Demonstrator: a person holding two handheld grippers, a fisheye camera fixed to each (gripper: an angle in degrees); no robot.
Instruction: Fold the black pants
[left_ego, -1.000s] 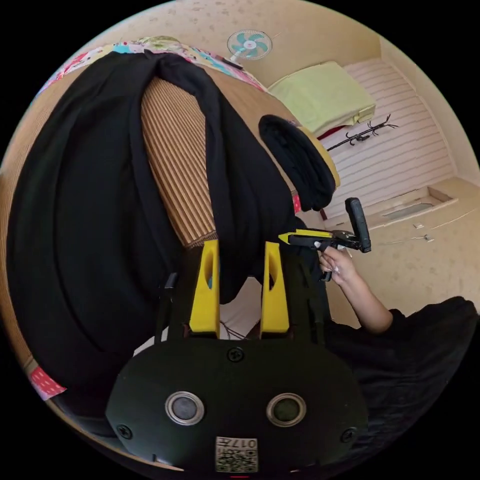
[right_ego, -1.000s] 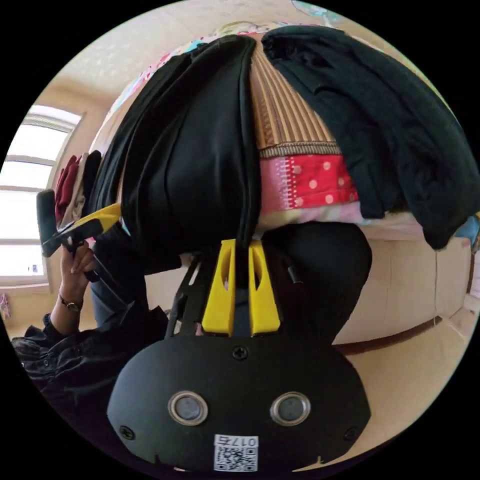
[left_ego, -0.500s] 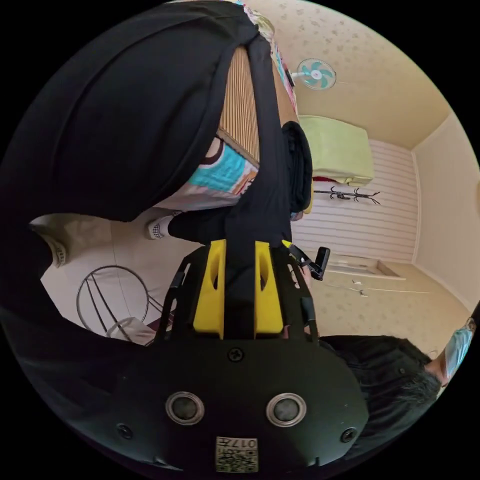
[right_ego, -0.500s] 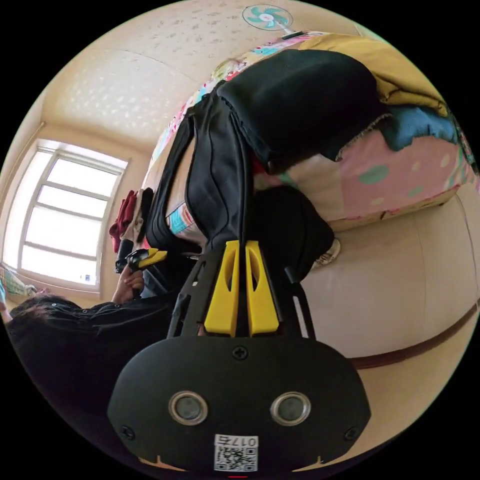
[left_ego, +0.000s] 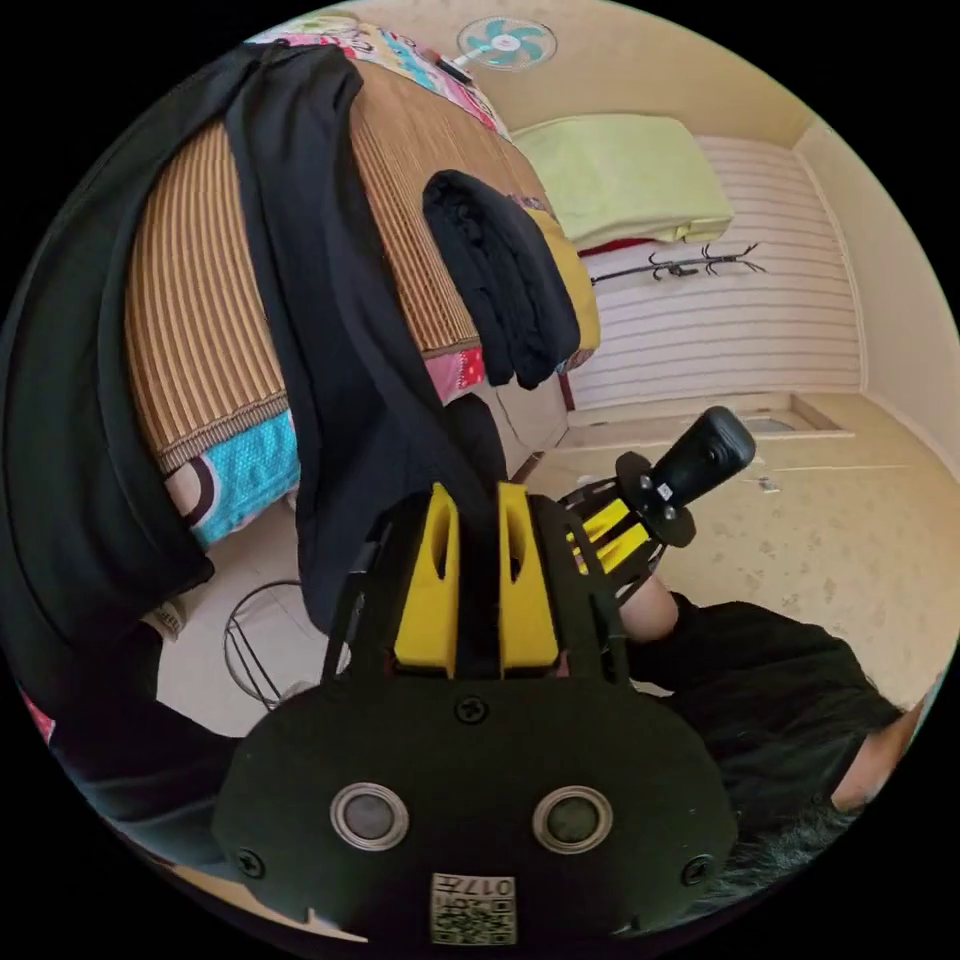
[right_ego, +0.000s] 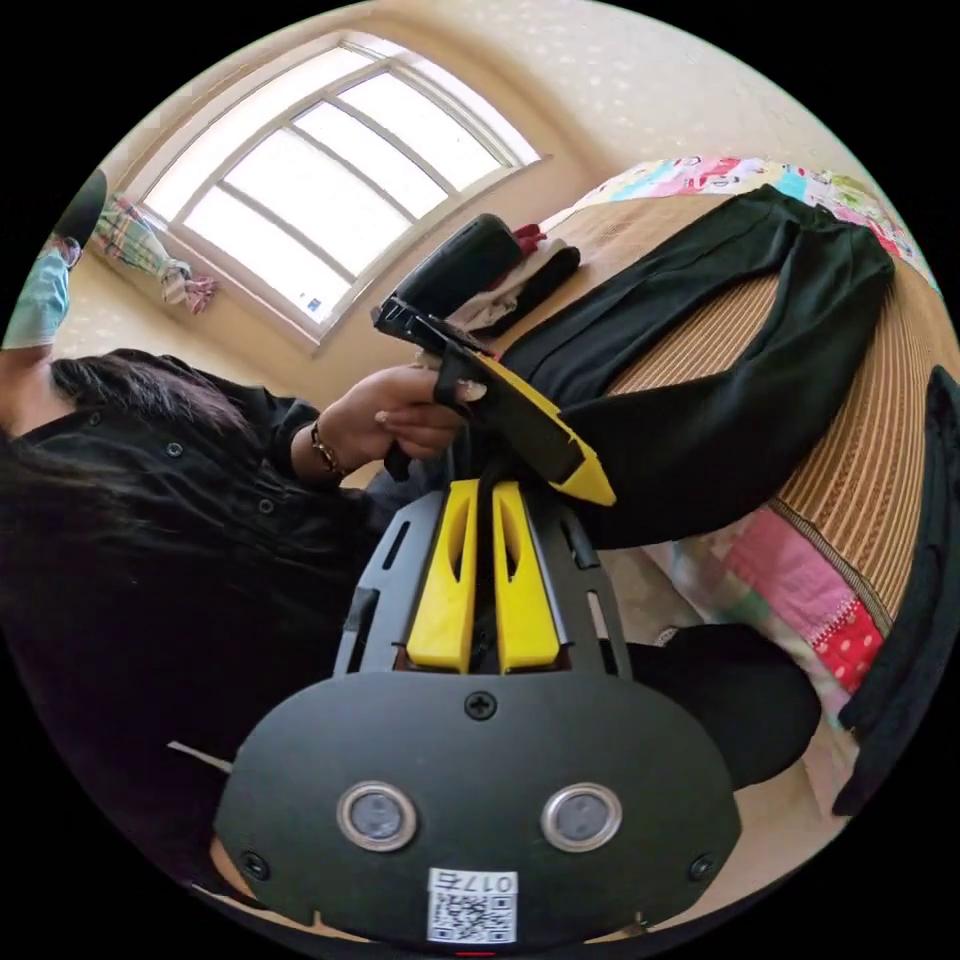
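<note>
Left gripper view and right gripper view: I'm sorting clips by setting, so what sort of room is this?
Most likely a bedroom in a home. The black pants lie on a bed covered with a striped mat, a big window lights it, and a wall fan hangs nearby.

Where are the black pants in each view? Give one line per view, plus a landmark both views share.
Left gripper view: the pants run from the upper left down the middle, over the striped mat, into this view's own jaws.
Right gripper view: the pants lie spread at the upper right, with the legs reaching toward the centre.
Shared landmark: the striped mat beneath them.
</note>
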